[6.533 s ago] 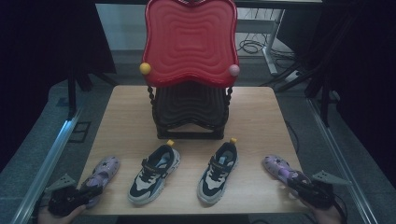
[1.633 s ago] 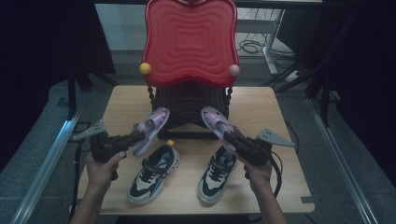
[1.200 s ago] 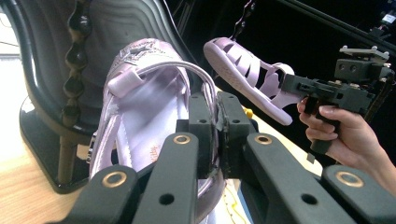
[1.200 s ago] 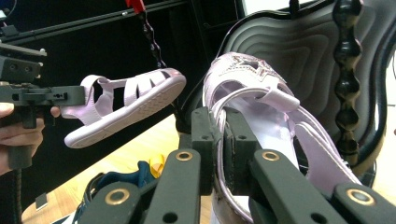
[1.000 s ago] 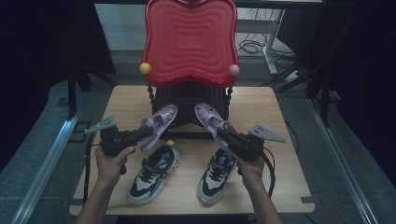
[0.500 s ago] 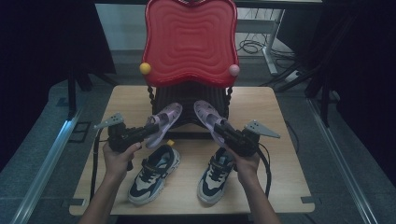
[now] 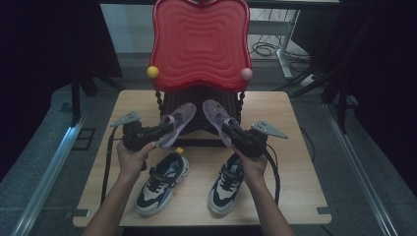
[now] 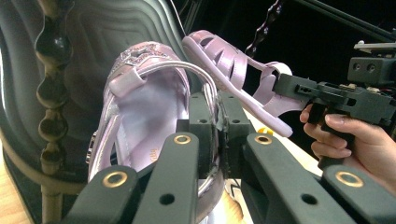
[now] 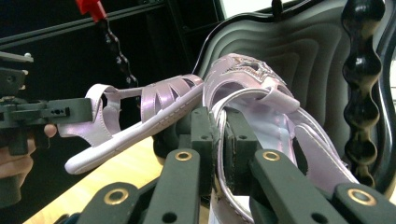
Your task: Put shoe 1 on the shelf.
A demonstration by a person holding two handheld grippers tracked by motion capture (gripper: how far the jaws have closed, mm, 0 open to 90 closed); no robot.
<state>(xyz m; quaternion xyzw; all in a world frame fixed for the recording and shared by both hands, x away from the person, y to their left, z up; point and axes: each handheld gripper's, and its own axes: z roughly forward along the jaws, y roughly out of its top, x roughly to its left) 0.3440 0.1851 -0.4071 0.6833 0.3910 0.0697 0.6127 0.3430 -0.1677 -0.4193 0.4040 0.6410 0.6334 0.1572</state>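
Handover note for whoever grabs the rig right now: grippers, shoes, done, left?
Left gripper: shut on the left pink sandal, held at the black rack.
Right gripper: shut on the right pink sandal, toes nearly meeting the other.
Two sneakers stand on the table, untouched.
Done: both sandals lifted.
Left, likely: set the sandals on the rack's shelf, then the sneakers.

Pretty tight up front: the black rack (image 7: 201,110) under the big red tray (image 7: 199,44) blocks the middle of the back, and both hand-held grippers, left (image 7: 164,129) and right (image 7: 227,127), hold their pink sandals (image 7: 177,123) (image 7: 215,115) right against it, toes close together. The two sneakers (image 7: 162,183) (image 7: 226,184) take the near centre. The surface (image 7: 290,147) looks open on both outer sides, though it's dim there.
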